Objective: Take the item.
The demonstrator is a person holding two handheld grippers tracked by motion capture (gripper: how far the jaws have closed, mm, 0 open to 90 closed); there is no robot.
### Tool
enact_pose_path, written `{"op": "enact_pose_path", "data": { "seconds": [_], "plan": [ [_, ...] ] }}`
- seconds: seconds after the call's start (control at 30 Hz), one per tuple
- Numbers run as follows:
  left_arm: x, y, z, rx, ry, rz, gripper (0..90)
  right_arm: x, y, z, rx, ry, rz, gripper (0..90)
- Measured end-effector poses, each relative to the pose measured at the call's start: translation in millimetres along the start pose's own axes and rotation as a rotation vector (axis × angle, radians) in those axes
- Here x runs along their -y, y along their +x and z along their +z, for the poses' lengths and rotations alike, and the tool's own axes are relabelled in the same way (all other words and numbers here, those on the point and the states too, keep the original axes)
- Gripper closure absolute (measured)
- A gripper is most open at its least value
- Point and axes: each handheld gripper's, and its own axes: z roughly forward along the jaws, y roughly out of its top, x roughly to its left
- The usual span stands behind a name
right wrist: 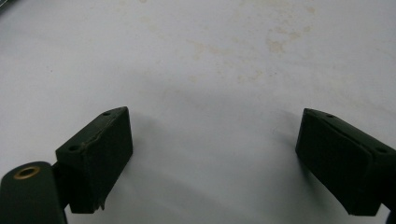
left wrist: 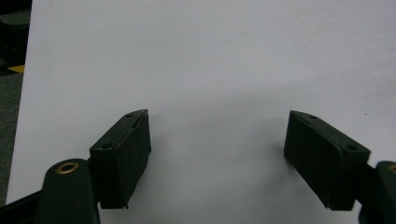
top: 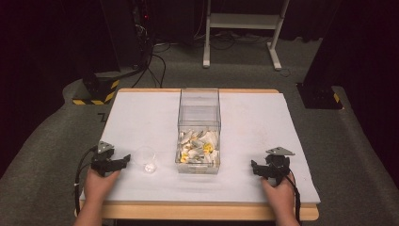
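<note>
On the bench [top: 141, 117], a clear box [top: 199, 123] is placed centrally.
Left hand-held gripper [top: 123, 162] and right hand-held gripper [top: 254, 167] are held wide open, empty; a small cup [top: 145, 158] is seen near the left.

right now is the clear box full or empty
Partly full: the clear box holds white and yellow pieces in its near half only; its far half looks empty.

One tall clear plastic bin [top: 199, 123] holding a heap of white and yellow pieces [top: 198, 147] too jumbled to count, and one small clear plastic cup [top: 145, 159], sit on one white-covered surface [top: 136, 117] between two black two-fingered grippers, left [top: 123, 161] and right [top: 254, 166].
</note>
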Motion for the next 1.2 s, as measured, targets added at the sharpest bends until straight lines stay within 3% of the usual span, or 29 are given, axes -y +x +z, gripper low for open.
{"op": "enact_pose_path", "data": {
  "seconds": [1.2],
  "plan": [
    [-0.8, -1.8, -1.0, -0.014, 0.007, 0.007, 23.5, -0.2, 0.7, 0.0, 0.005, 0.0, 0.0, 10.4]
  ]
}}
